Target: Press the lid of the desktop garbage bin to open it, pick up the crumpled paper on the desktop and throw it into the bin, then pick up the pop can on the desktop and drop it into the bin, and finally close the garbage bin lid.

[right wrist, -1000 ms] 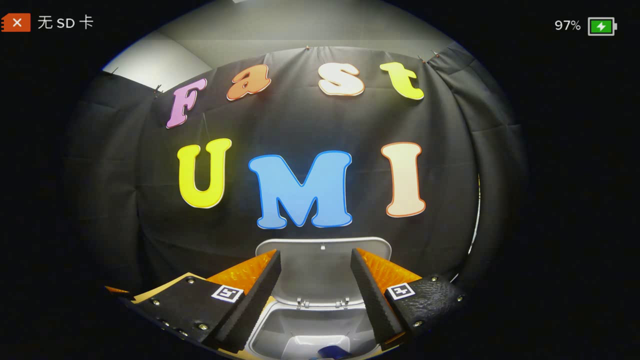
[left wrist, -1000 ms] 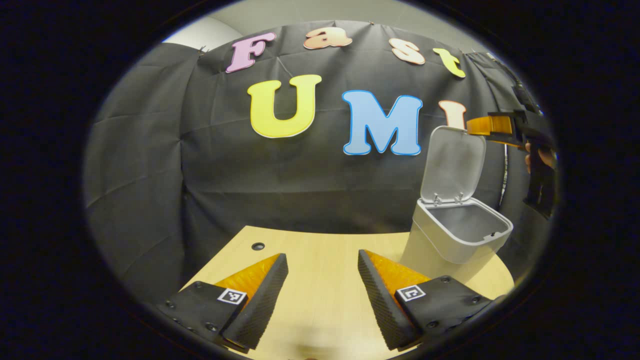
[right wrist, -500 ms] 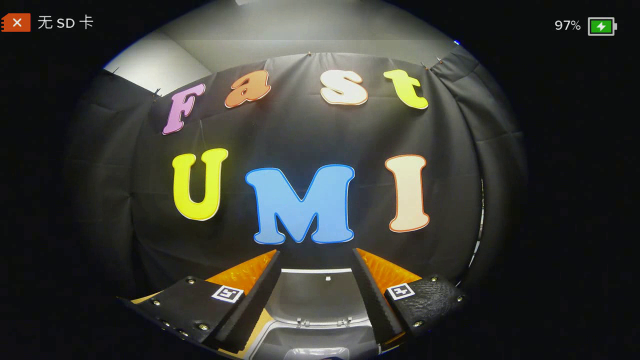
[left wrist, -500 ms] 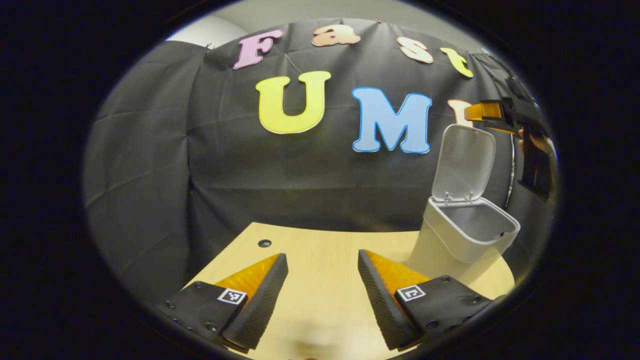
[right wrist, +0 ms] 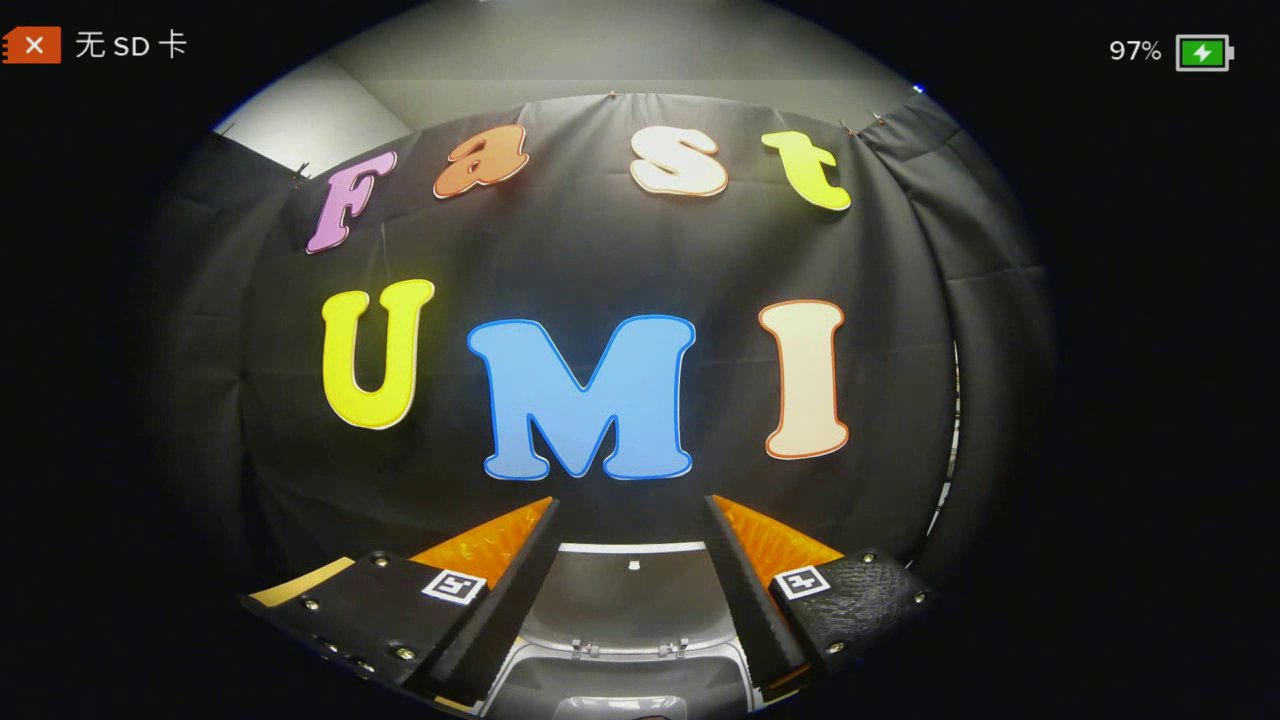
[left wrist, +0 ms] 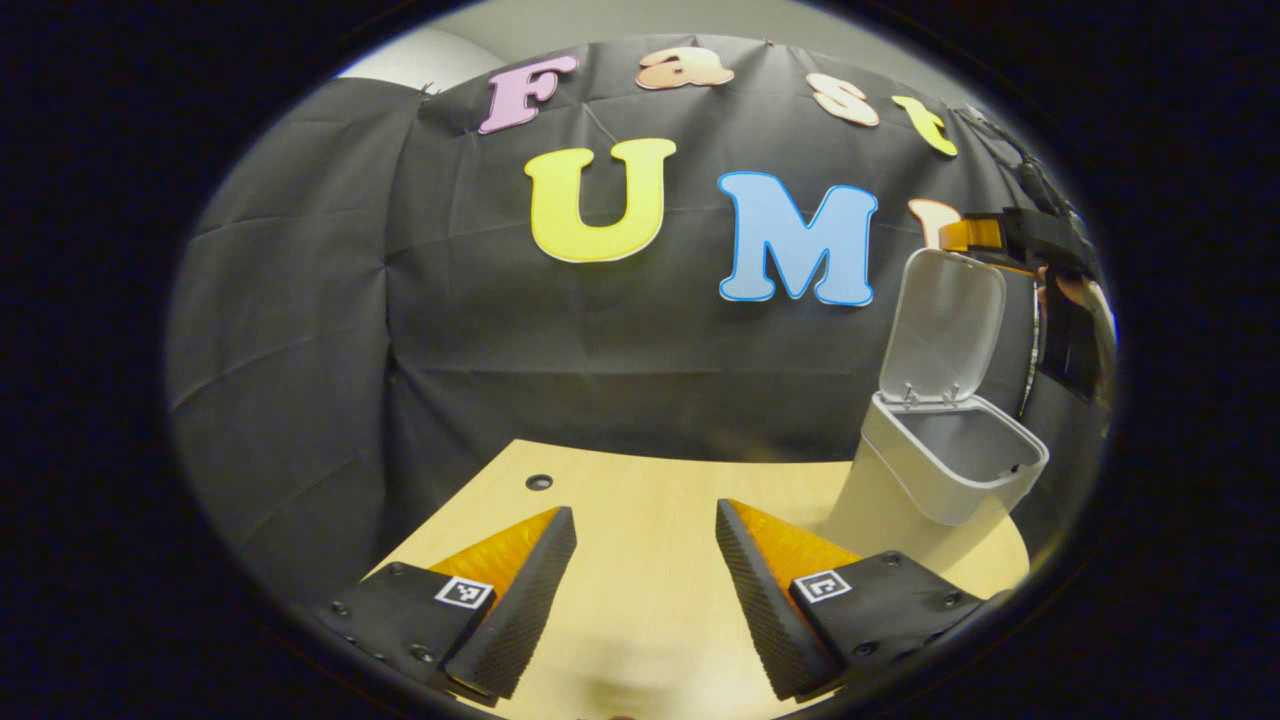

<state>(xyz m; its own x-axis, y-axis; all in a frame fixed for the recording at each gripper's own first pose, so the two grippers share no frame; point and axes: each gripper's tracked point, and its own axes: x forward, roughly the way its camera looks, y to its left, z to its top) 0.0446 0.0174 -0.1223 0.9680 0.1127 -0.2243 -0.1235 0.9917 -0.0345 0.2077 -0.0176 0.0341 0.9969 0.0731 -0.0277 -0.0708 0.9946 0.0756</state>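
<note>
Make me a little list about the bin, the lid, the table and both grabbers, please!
bin: white, on the table's far right part
lid: up, standing open
table: light wood, small dark hole near its far edge
left gripper: open, nothing between its fingers, over the table
right gripper: open, holds nothing, just above the lid's top edge

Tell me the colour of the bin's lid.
Light grey, almost white; the lid shows best in the left gripper view.

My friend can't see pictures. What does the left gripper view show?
A pale garbage bin stands on the right of a wooden table with its lid flipped up. The left tool hangs open and empty over the table, and the right tool is by the lid's top edge.
</note>
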